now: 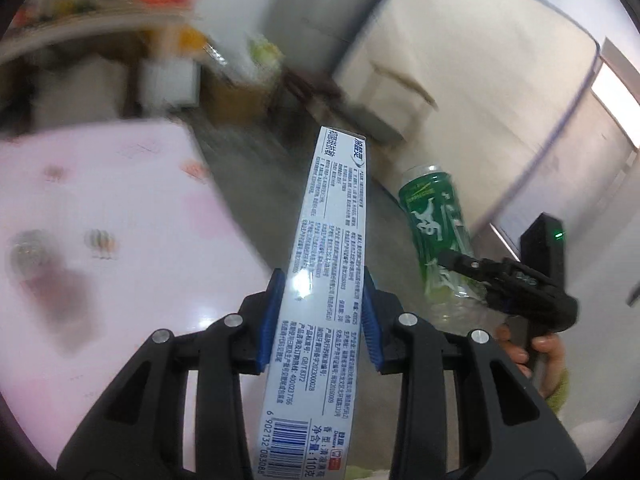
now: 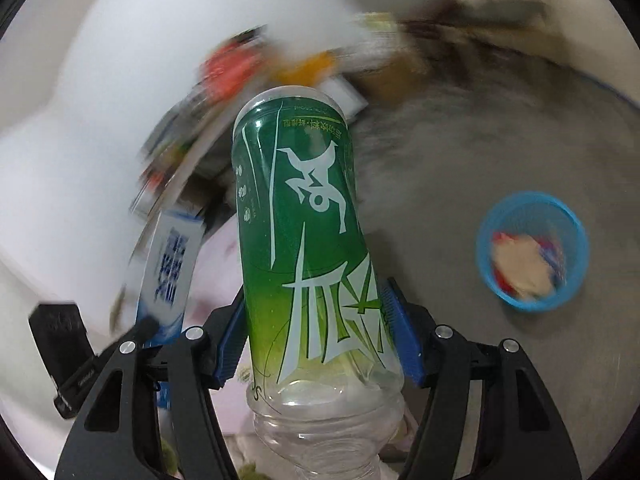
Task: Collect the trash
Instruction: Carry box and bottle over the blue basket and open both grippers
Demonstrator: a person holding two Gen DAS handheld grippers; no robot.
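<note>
1. The right gripper (image 2: 316, 336) clamps a green-labelled plastic bottle (image 2: 304, 216) between its blue pads (image 2: 402, 340), the clear neck end toward the camera
2. The bottle's base points away, tilted slightly left
3. At lower left the left gripper (image 2: 140, 332) holds a white and blue carton (image 2: 170, 272) (its far end blurred)
4. A blue basket (image 2: 486, 256) stands on the grey floor (image 2: 500, 140) at right, well apart from the bottle, with crumpled tan, red and white scraps (image 2: 524, 268) inside
5. The background clutter is too smeared to identify
</note>
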